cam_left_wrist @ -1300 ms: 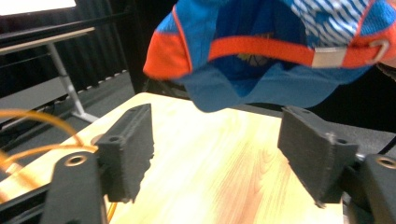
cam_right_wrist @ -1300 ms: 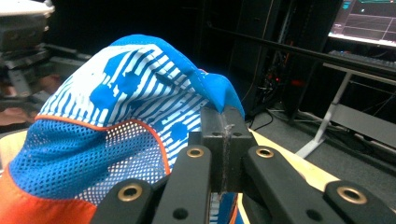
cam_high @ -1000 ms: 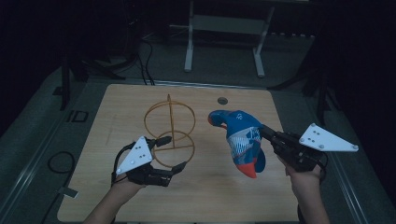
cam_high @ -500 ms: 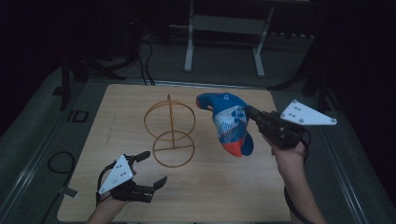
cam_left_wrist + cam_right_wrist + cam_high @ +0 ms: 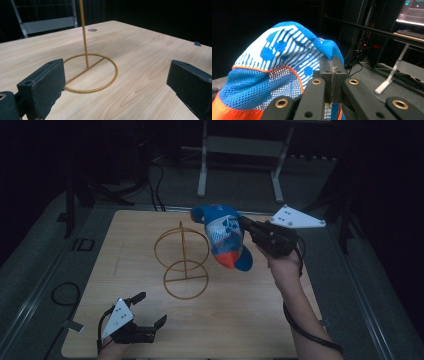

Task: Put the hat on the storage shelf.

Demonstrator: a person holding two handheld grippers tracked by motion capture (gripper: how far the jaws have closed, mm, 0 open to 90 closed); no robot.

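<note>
Pale wooden table (image 5: 260,320), rectangular, lit against a dark room, with a small dark disc (image 5: 92,30) set into its far part. Behind it, grey floor and a light metal frame (image 5: 240,150) on two legs.

On the table's middle, upright: a thin golden wire stand (image 5: 184,260), made of a flat ring base crossed by one bar, a stem rising from that bar, and a vertical hoop on top. In the left gripper view, ring base and stem plain on the wood, just ahead of the jaws.

Held up above the table, just right of the hoop and apart from it: a blue, white and orange cap (image 5: 225,240) (mesh panel and striped print clear in the right gripper view (image 5: 277,62)), brim hanging downward.

Right gripper (image 5: 247,226) raised over the table's right half, jaws pressed together on a fold of the cap's blue fabric.

Left gripper (image 5: 148,309) low at the near left corner of the table, jaws spread wide, nothing between them, pointing toward the stand.
</note>
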